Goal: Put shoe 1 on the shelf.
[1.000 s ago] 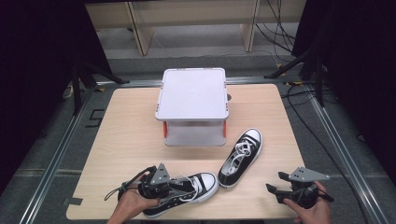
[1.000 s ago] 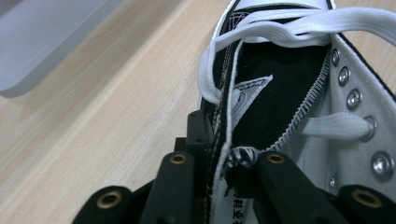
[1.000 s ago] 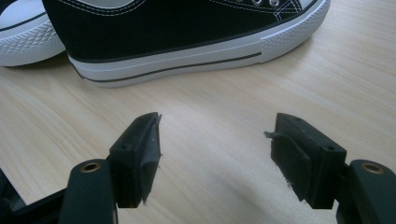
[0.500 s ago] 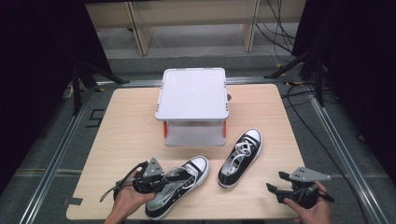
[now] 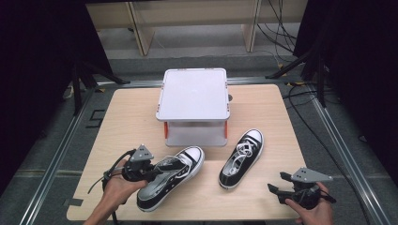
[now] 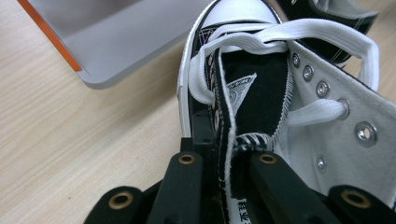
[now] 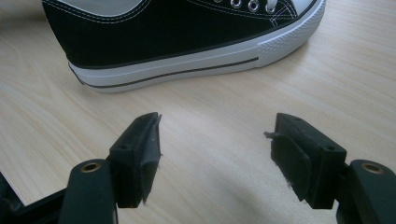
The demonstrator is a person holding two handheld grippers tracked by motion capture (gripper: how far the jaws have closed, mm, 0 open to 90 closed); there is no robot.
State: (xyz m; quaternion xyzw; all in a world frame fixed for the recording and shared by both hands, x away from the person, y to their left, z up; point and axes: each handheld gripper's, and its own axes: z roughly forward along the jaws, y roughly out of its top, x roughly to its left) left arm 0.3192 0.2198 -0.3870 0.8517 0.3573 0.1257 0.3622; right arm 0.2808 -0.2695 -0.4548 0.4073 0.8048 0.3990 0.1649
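Note:
My left gripper (image 5: 156, 171) is shut on the side wall of a black-and-white lace-up sneaker (image 5: 174, 179) near the table's front left. The shoe hangs tilted, with its toe toward the grey box (image 5: 193, 93). In the left gripper view the two jaws pinch the sneaker's (image 6: 261, 93) canvas edge beside the tongue, white laces ahead. A second sneaker (image 5: 241, 158) lies flat to the right of the box front. My right gripper (image 5: 278, 186) stands open near the front right corner, and its own view (image 7: 215, 144) shows bare table between the pads, the second sneaker (image 7: 177, 32) beyond.
The grey lidded box with orange corner latches (image 6: 116, 42) stands at the middle back of the wooden table (image 5: 131, 126). Metal rails run along both table sides. Cables and dark stands lie on the floor beyond.
The left gripper has risen and shifted left with the sneaker, whose toe has swung up toward the box. The right gripper and the second sneaker have stayed put.

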